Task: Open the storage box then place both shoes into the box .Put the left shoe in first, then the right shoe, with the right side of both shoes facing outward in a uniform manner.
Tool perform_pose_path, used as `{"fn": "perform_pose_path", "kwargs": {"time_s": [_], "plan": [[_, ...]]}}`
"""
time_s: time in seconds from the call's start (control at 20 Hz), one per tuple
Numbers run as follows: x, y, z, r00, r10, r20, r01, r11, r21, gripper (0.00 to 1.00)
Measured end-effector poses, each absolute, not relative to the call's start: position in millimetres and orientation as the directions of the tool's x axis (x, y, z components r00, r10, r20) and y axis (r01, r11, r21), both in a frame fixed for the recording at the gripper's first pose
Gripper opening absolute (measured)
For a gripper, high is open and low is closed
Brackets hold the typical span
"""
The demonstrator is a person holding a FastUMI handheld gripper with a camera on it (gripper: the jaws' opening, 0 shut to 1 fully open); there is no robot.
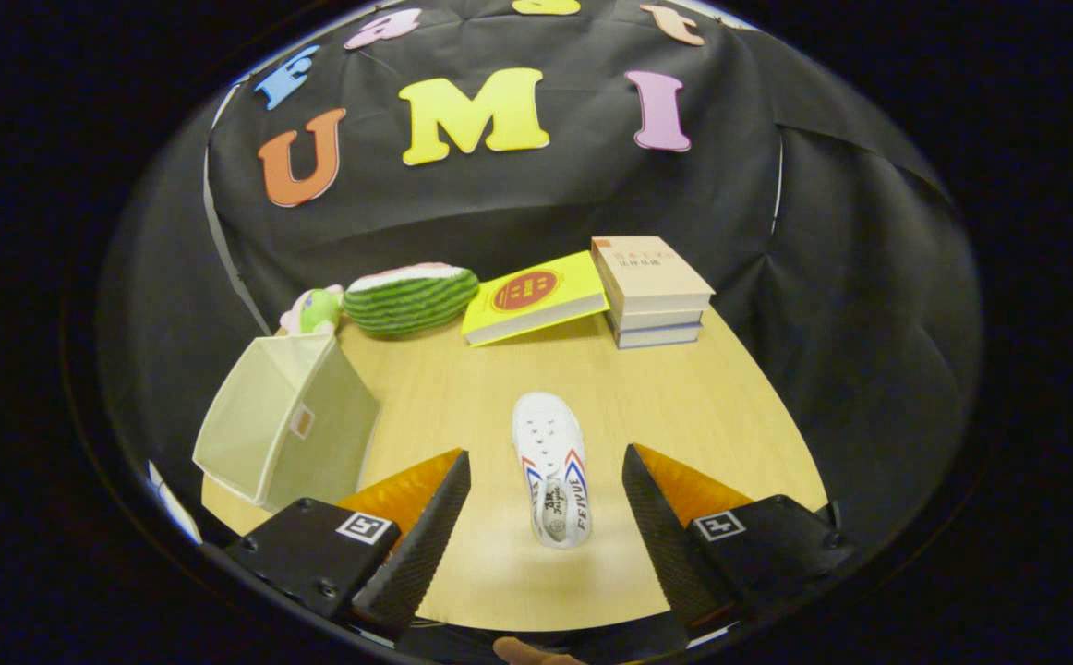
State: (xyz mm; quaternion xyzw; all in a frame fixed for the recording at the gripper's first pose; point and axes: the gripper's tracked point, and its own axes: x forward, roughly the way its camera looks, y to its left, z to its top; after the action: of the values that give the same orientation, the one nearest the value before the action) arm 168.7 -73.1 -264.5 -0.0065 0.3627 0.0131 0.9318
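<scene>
A white canvas shoe [551, 466] with red and blue stripes lies on the wooden table [703, 416], toe pointing away from me, heel toward me. It sits between my two fingers, lower than them and touching neither. My gripper [546, 471] is open wide above it with nothing held. A pale fabric storage box [287, 420] stands to the left of the left finger, near the table's left edge; its top flap looks raised, and I cannot see its inside.
Along the far edge of the table lie a small plush toy [313, 309], a watermelon-shaped cushion [412, 297], a yellow book [535, 296] leaning on a stack of books [652, 291]. Black cloth walls the booth behind.
</scene>
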Motion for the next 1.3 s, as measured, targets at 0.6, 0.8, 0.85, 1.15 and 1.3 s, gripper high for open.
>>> {"fn": "perform_pose_path", "kwargs": {"time_s": [0.6,0.8,0.85,1.15,1.3], "plan": [[188.1,-113.7,-397.2,0.436,-0.007,-0.9,-0.11,0.992,-0.061,1.0],[204.3,-118.3,-417.5,0.372,-0.051,-0.927,-0.145,0.983,-0.112,0.96],[209.2,-119.7,-420.7,0.368,-0.07,-0.927,-0.152,0.979,-0.134,0.96],[210.7,-100.5,-435.7,0.299,0.044,-0.953,-0.171,0.985,-0.009,0.62],[212.1,-104.2,-431.7,0.327,0.04,-0.944,-0.145,0.989,-0.009,0.24]]}}
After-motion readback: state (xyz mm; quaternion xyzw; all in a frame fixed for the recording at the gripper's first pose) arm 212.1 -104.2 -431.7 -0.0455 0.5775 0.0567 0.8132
